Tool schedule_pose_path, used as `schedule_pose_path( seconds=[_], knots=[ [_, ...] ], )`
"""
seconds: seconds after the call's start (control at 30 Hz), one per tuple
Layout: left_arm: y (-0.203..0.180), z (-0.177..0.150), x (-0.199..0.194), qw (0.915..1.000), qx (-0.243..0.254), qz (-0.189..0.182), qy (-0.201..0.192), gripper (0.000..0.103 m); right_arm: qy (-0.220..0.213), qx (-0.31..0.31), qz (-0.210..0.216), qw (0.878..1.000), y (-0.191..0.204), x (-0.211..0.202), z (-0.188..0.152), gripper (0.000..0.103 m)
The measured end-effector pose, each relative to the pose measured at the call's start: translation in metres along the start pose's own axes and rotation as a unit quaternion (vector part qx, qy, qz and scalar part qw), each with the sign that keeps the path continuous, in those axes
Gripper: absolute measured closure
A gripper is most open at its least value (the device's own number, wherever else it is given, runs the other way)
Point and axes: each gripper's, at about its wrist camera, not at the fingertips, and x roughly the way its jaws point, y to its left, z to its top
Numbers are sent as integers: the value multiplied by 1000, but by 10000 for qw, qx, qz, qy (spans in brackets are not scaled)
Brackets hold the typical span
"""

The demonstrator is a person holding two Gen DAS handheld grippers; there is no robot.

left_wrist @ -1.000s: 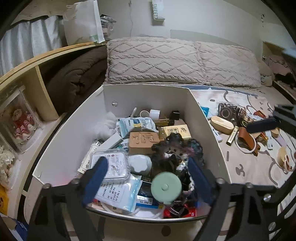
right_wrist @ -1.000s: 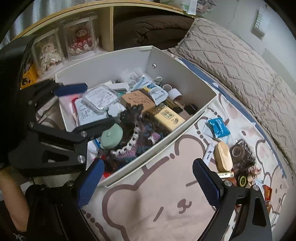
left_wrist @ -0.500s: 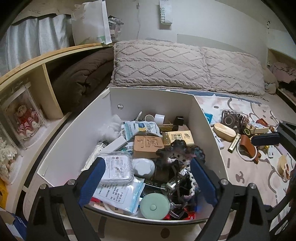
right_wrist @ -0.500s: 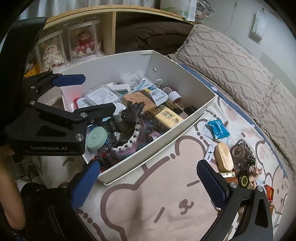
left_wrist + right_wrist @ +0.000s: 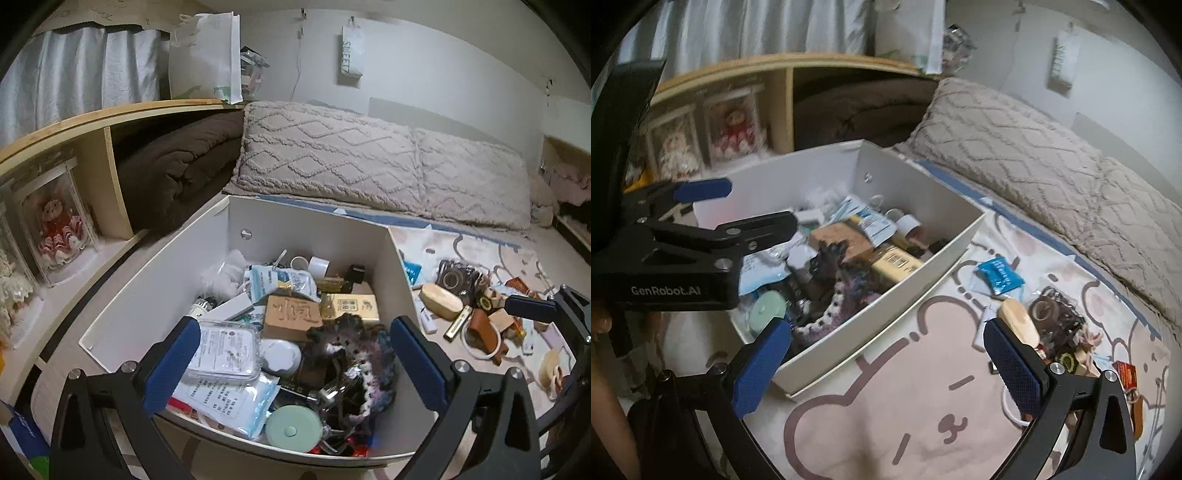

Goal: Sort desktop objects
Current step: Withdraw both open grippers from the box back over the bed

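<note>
- Both tongs gape wide, holding nothing.
- Leftover clutter (image 5: 1052, 325) lies right by the right gripper (image 5: 886, 363), ahead to its right.
- Left gripper (image 5: 295, 363) hangs over the white box (image 5: 155, 295).

I see bed (image 5: 923, 417) under bear-print sheet, carrying everything. White box (image 5: 397, 273) sits on its left part, packed full. Two knitted pillows (image 5: 332, 162) lie along far edge. On sheet right of box: blue packet (image 5: 999, 275), wooden oval case (image 5: 441, 301) touching tape roll (image 5: 454, 278), gold bar (image 5: 458, 326), brown leather piece (image 5: 482, 332), more small clutter I can't identify.
</note>
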Motion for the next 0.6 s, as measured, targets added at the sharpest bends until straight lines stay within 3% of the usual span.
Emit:
schedule_pose_path(
  seconds=[0.6],
  knots=[
    [-38,1,-7,9994,209,-117,-265,0,-827,879,-1028,9874,-66,-59,-37,0]
  ],
)
